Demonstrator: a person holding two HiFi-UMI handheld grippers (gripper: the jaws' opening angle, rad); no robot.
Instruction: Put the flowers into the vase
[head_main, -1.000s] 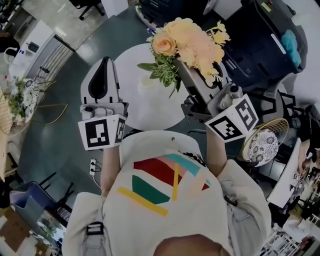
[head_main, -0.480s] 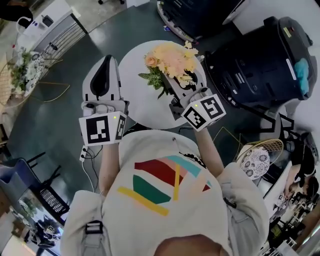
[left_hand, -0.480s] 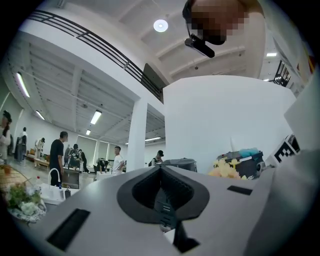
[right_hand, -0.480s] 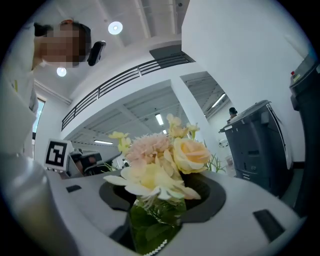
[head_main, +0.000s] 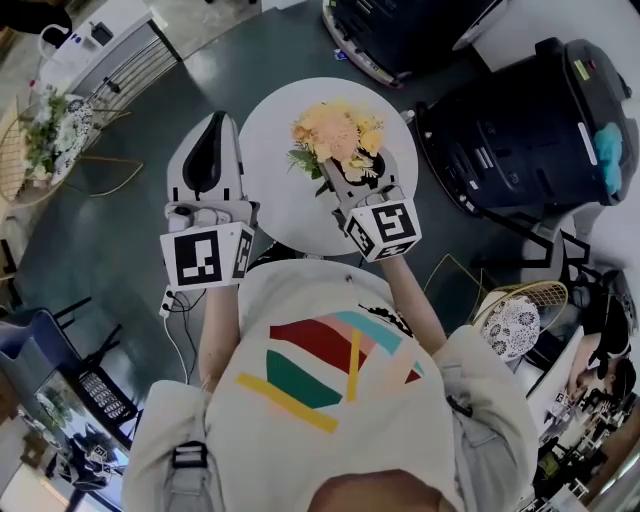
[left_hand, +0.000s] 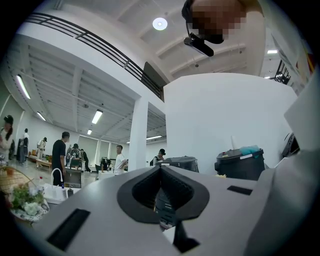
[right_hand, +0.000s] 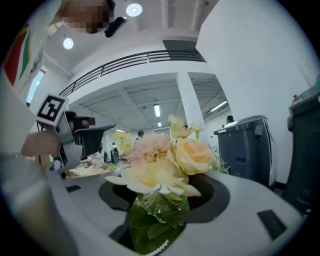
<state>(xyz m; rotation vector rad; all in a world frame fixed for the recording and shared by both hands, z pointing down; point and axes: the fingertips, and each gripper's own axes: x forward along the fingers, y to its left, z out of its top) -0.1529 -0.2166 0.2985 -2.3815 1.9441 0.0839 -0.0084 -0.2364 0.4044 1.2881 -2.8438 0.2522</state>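
Our right tongs (head_main: 343, 185) clamp the flowers (head_main: 335, 132) low on the leafy stems (right_hand: 152, 220), above the middle of the table (head_main: 270, 195). We judge them light, soft and easily crushed, so the bundled stems are the place to hold. Our left tongs (head_main: 211, 122) are together, empty.
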